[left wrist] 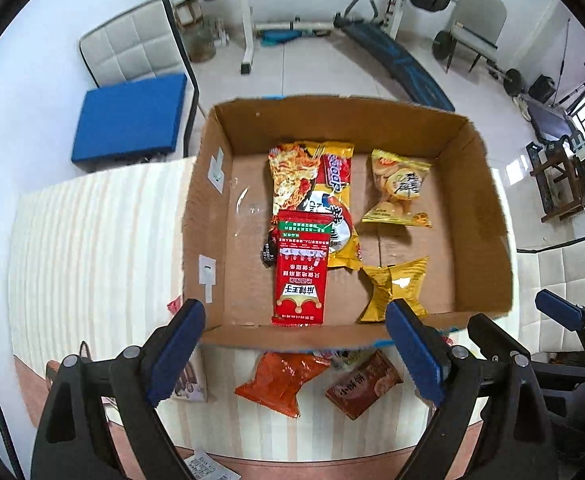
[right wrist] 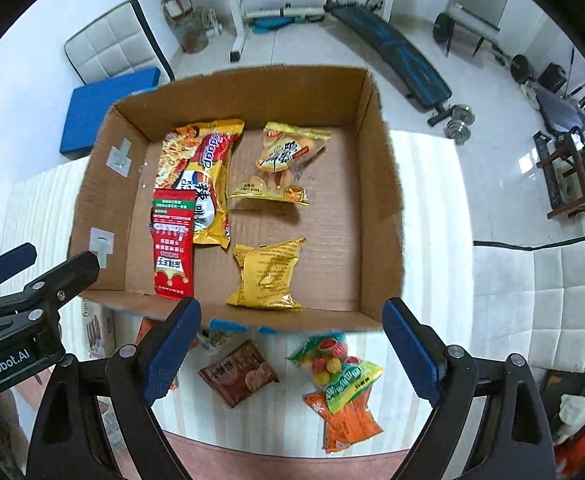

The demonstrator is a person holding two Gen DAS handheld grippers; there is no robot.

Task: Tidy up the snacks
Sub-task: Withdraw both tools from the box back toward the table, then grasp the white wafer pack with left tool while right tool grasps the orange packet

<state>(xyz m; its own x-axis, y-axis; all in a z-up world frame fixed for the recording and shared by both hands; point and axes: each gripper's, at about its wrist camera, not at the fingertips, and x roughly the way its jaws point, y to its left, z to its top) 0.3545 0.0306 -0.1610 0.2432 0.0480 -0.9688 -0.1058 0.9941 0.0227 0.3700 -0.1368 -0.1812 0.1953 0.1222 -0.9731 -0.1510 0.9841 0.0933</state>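
An open cardboard box (left wrist: pixel 480 216) (right wrist: pixel 380 216) lies on the pale table. Inside it lie a red sachet (left wrist: pixel 300 276) (right wrist: pixel 172 248), a yellow noodle pack (left wrist: pixel 312 184) (right wrist: pixel 204 172), a yellow biscuit bag (left wrist: pixel 398 190) (right wrist: pixel 282 162) and a gold pouch (left wrist: pixel 392 288) (right wrist: pixel 266 276). On the table in front of the box rest an orange-red packet (left wrist: pixel 280 380), a brown packet (left wrist: pixel 362 384) (right wrist: pixel 238 372), a green candy bag (right wrist: pixel 338 372) and an orange pack (right wrist: pixel 348 428). My left gripper (left wrist: pixel 294 350) hovers above the box's near wall, open and empty. My right gripper (right wrist: pixel 290 352) hovers likewise, open and empty.
The other gripper shows at the right edge of the left wrist view (left wrist: pixel 564 320) and at the left edge of the right wrist view (right wrist: pixel 24 280). More wrappers (left wrist: pixel 188 388) lie by the table's front left. Gym gear, chairs and a blue pad (left wrist: pixel 128 120) stand beyond.
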